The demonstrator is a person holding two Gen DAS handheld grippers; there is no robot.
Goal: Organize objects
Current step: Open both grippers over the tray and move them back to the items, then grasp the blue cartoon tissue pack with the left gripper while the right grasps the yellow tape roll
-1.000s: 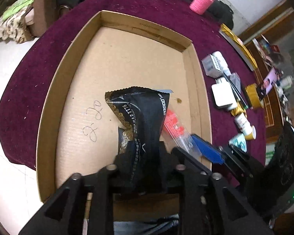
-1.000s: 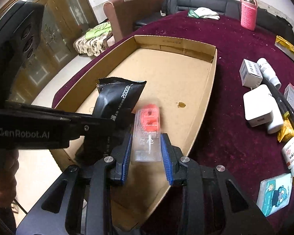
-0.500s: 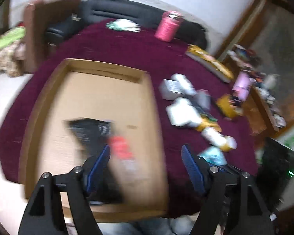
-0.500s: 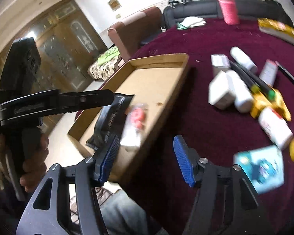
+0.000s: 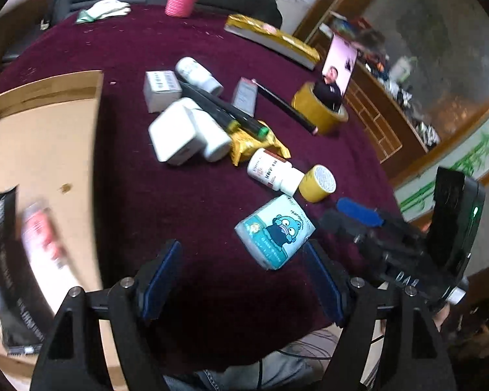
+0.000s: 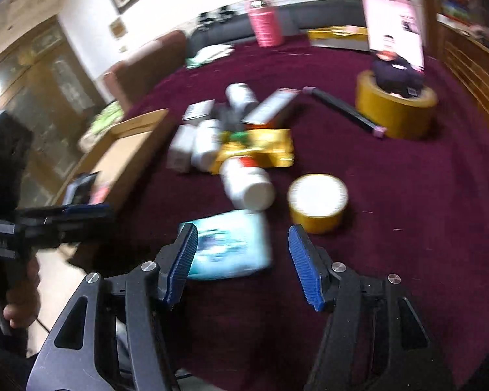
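**Hovering both open grippers over the clutter on the maroon cloth**

Looking through my left wrist camera, I see the left gripper (image 5: 243, 280) released, its blue pads spread wide with nothing between them, over bare maroon tablecloth (image 5: 185, 202). Just beyond it lies a teal tissue pack (image 5: 274, 233) with a cartoon print. Farther off lie a white pill bottle (image 5: 274, 172) on its side and, touching its cap, a small yellow tape roll (image 5: 318, 183). At the left edge sits the cardboard tray (image 5: 42, 137), holding a black snack packet (image 5: 3, 270) and a blurred clear packet with red contents (image 5: 40, 234) beside it. The right gripper (image 5: 358, 215) shows at the right, its two fingers not both clear from here.

From my right wrist camera, the right gripper (image 6: 243, 260) is also released, jaws wide apart. The teal tissue pack (image 6: 228, 244) lies just ahead, nearer the left pad and blurred. The white pill bottle (image 6: 247, 182) and small yellow tape roll (image 6: 318, 200) sit beyond it, and a large yellow tape roll (image 6: 396, 110) stands far right. The left gripper (image 6: 81, 211) reaches in at the left, near the cardboard tray (image 6: 130, 150).
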